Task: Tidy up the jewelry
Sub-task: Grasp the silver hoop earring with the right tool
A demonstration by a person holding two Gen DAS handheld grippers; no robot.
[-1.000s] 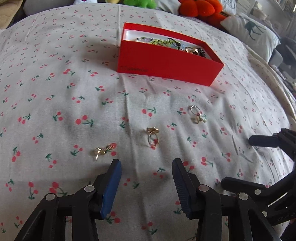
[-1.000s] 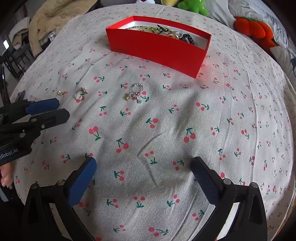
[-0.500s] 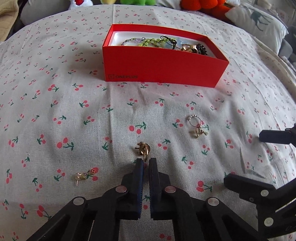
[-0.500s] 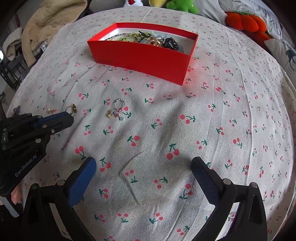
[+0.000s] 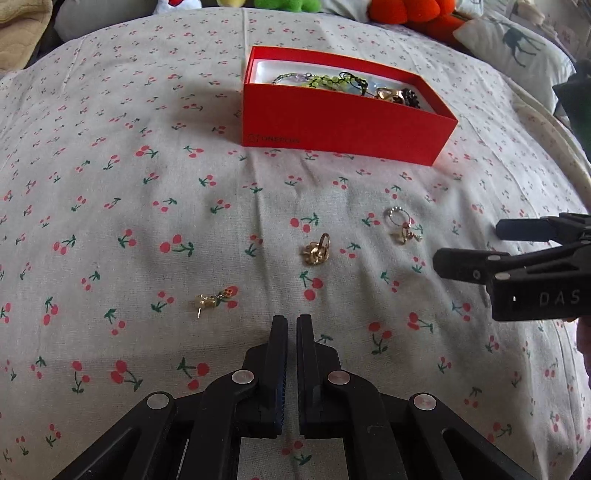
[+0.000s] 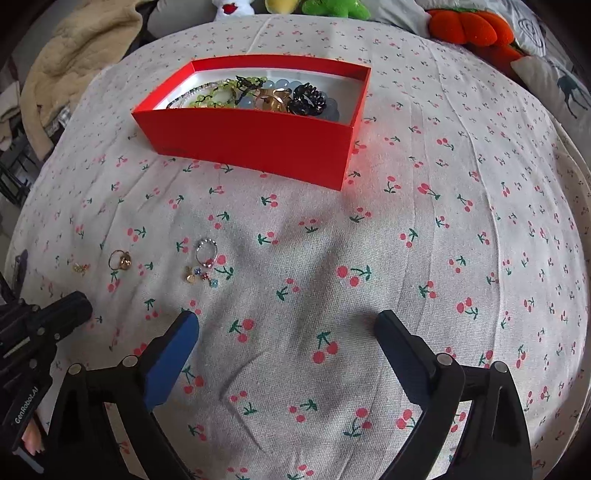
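Left wrist: left gripper (image 5: pixel 291 321) closed, empty.

A cloth printed with small red cherries (image 6: pixel 461 236) covered the whole broad surface, lying smooth with a few faint creases. Along its far edge sat soft toys: an orange plush (image 6: pixel 469 27) toward the far right corner and a green plush (image 6: pixel 334 8) near the middle. A pale pillow with a deer print (image 5: pixel 517 44) lay past the right edge. A beige quilted blanket (image 6: pixel 74 55) was heaped beyond the far left corner. Daylight fell evenly, with soft shadows.
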